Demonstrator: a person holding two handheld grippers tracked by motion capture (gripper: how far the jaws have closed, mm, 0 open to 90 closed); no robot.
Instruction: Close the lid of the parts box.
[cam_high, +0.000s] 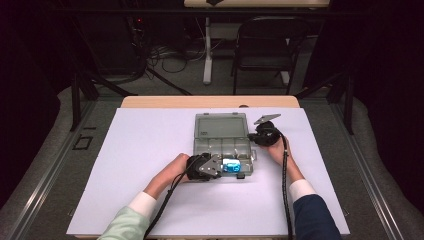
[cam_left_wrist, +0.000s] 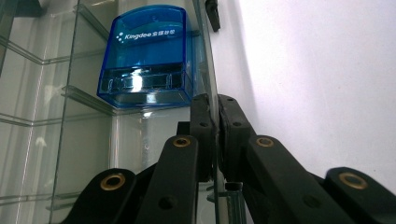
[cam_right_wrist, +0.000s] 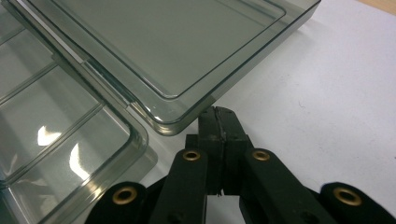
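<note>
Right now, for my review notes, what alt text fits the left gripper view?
The left tongs are shut on the thin clear wall of a compartment box. A translucent blue Kingdee-marked case sits in a compartment beyond them, and the white table cover lies to the right.

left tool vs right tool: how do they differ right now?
The left tool pinches the clear box's near wall beside the blue stamp; the right tool grips nothing, its tips by the open lid's corner. Left sits at the box's front, right at its hinge side. Both are shut.
</note>
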